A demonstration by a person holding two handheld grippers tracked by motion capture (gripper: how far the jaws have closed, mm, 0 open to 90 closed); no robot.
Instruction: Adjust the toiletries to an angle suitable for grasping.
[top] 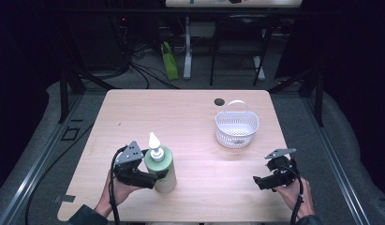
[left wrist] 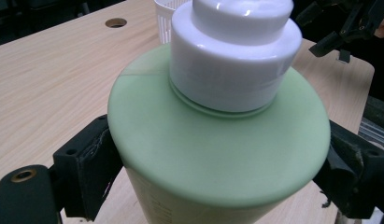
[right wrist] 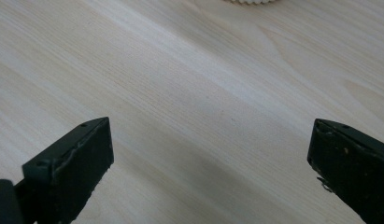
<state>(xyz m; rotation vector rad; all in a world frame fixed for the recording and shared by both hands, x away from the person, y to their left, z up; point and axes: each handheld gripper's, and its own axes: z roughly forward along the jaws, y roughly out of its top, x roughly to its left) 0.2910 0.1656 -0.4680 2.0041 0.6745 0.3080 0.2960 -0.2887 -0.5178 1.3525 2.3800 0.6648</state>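
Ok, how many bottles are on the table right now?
1. The green pump bottle stands upright at the near left of the table, between the jaws of the left gripper. The white basket at the far right looks empty.

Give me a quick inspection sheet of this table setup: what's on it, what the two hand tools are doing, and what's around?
Surface: wooden table, one round hole.
Job's things: green bottle with white pump, upright; white basket, empty.
Clutter: nothing seen.
Grippers: left gripper has its jaws against the bottle's sides; right gripper open over bare wood.
Cables: one trails from each gripper; more on the floor behind.
Surroundings: dark room, grey floor, desk legs beyond.
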